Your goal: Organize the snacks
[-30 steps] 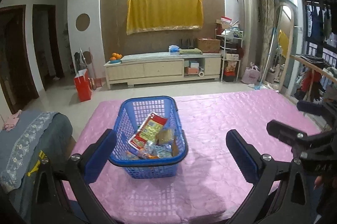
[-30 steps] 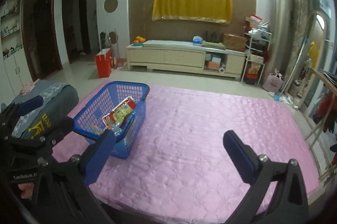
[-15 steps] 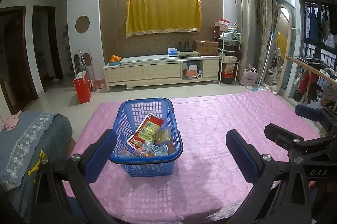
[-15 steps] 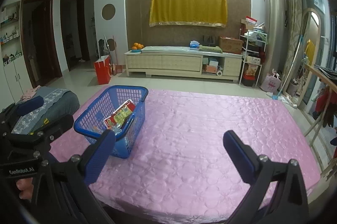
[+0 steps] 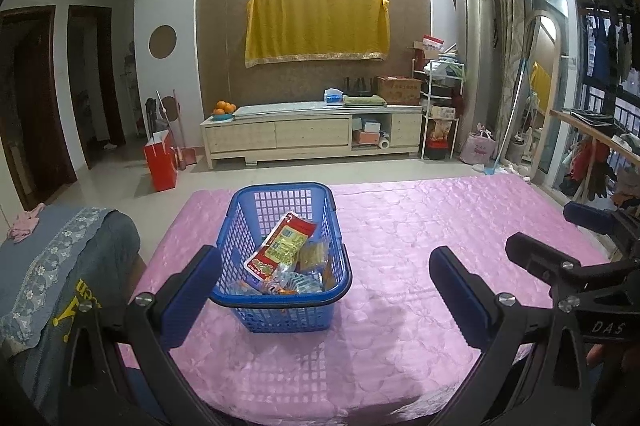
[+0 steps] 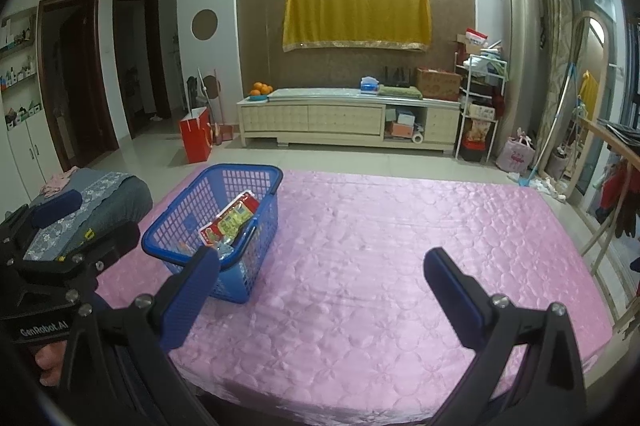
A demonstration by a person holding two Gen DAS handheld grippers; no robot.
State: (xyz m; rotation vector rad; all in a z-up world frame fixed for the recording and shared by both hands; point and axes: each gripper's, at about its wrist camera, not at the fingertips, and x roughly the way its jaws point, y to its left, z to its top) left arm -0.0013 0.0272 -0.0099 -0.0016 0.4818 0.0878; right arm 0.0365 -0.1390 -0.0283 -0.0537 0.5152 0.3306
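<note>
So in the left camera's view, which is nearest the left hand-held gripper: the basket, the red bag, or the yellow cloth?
1. Basket, just ahead on the pink cover.
2. Red bag, on the floor, left.
3. Yellow cloth, on the far wall.

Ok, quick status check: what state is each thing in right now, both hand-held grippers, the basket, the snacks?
Left hand-held gripper: open, empty, facing the basket.
Right hand-held gripper: open, empty, over bare tablecloth.
Blue basket: upright on the pink tablecloth, handles folded down.
Red-and-yellow snack packet: inside the basket, leaning tilted on the other snacks.
Small snack packets: piled loosely in the basket bottom.
</note>
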